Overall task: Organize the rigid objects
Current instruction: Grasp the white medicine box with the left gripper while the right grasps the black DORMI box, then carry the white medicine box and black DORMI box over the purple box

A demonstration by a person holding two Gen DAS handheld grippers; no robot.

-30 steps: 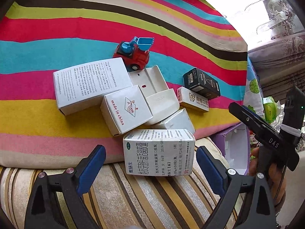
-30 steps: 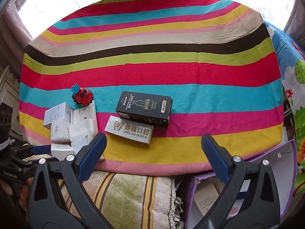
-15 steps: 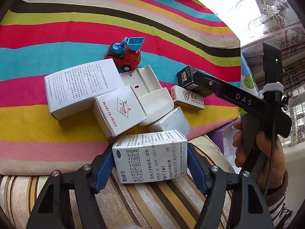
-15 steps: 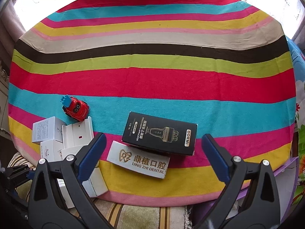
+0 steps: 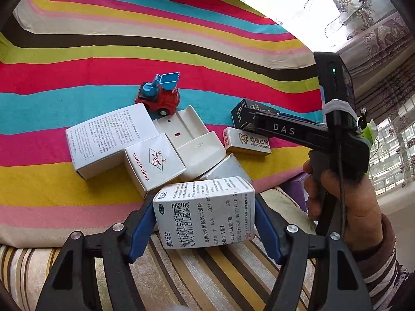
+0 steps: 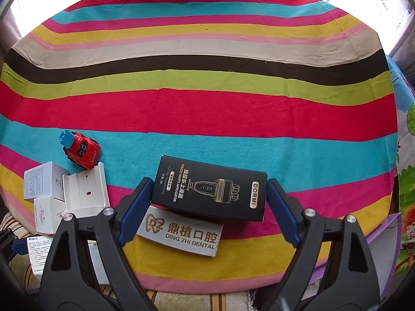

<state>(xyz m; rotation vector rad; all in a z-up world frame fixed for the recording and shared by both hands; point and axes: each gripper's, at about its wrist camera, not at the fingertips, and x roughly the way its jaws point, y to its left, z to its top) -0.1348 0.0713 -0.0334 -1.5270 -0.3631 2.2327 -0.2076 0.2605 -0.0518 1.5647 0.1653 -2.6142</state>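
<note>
Readable print on the boxes and my right tool

I read "DORMI" and "FINCH HAPPY APPLICATOR" on the black box, "DING ZHI DENTAL" on the beige box under it, "made in china" in red on the small white box, "OTC" and "2024-08" on the white medicine box, and "DAS" on the right tongs' body.

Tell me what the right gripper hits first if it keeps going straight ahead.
The black DORMI box: it already sits between the right gripper's fingers. Whether the pads touch it is unclear. Beyond it the striped cloth looks free.
</note>
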